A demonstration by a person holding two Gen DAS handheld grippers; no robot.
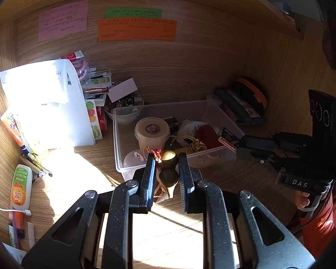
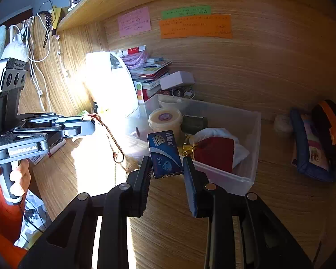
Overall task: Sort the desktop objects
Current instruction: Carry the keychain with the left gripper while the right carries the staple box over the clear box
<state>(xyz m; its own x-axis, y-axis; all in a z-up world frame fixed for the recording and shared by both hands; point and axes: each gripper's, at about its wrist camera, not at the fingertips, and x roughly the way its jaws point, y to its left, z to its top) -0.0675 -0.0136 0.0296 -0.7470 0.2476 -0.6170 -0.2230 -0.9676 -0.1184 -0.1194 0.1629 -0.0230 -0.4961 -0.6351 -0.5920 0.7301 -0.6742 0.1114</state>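
A clear plastic bin (image 1: 132,168) (image 2: 253,157) sits on the wooden desk and holds a cream tub (image 1: 151,130) (image 2: 165,119), a red and white cloth (image 2: 215,150) and other small items. My left gripper (image 1: 166,163) is shut on a brass gourd charm (image 1: 169,165) with a red cord (image 2: 109,132), held at the bin's near edge. My right gripper (image 2: 166,163) is shut on a small blue "Max" box (image 2: 165,152) (image 1: 227,139), held over the bin's front rim.
A sunlit stack of white papers (image 1: 44,103) and cards stands at the back left. A tube (image 1: 20,186) and pens lie on the left. A blue pouch (image 2: 311,148) and an orange-black case (image 2: 331,127) lie to the bin's right. Coloured notes (image 1: 136,29) hang on the back wall.
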